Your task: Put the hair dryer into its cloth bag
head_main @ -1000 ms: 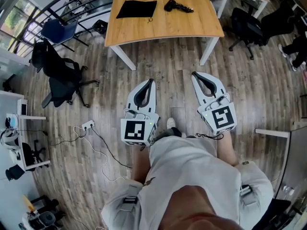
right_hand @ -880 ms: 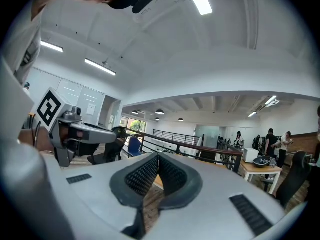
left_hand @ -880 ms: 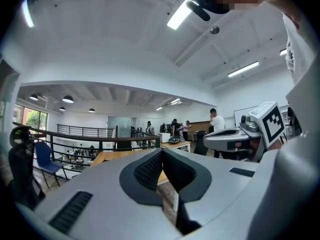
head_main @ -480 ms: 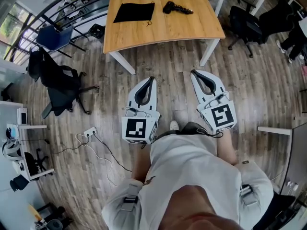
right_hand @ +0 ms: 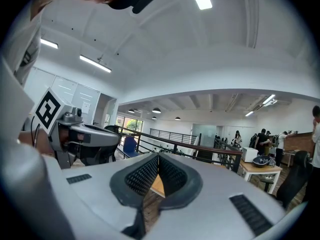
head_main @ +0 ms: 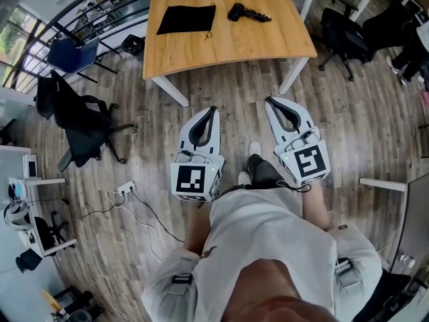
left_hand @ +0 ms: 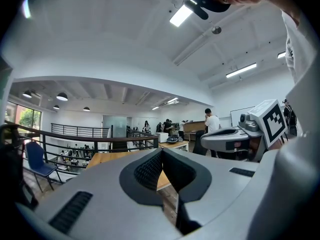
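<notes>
**Head view.** A light wooden table with white legs [head_main: 228, 42] is standing at twelve o'clock from the person, well apart from both grippers. A flat black cloth bag with a drawstring [head_main: 187, 19] is lying on it toward eleven o'clock. A black hair dryer [head_main: 247, 11] is lying at the bag's three o'clock, near it but not touching. The left gripper [head_main: 214, 110] and the right gripper [head_main: 269, 101] are pointing toward the table.

**Left gripper view.** The ribbed pads are meeting at their tips, with nothing between them.

**Right gripper view.** The pads are likewise pressing together, carrying nothing.

**Handling.** The dryer is probably rigid, smooth and head-heavy, so gripping the handle close to the body seems safest. The bag looks limp and light and is best pinched at its open hem.
</notes>
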### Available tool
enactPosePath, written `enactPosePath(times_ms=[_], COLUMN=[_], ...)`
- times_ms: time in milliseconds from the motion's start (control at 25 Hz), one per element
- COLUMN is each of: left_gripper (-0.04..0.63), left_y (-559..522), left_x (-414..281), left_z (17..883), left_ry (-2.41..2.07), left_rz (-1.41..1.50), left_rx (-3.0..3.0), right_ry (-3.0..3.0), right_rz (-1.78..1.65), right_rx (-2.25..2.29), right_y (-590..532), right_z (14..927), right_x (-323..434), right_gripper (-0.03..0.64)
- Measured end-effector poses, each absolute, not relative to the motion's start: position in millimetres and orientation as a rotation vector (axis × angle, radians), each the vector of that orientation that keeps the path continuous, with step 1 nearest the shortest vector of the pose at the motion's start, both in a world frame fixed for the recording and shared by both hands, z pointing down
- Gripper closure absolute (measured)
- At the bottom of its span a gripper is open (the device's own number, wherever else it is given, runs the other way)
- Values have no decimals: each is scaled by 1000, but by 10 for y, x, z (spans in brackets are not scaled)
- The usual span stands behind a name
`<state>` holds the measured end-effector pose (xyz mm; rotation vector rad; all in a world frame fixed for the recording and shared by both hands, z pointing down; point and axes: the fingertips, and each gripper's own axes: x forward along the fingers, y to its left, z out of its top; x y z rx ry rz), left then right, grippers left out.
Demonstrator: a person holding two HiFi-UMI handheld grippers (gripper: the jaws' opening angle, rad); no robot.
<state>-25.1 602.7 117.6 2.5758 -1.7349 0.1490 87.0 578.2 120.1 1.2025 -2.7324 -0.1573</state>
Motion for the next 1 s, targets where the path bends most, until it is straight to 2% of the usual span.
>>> enactPosePath(times_ms=[1000], left_gripper=[575], left_y=[4582], left_x=[-229], left_z=[1206], left_ry=[-1828], left_rz=[167], left_rx=[2502], right_ry=[-2786], right_rz=[-156], right_rx=[1094], right_y=[4264], right_z=[1265], right_x=[871], right_gripper=[595])
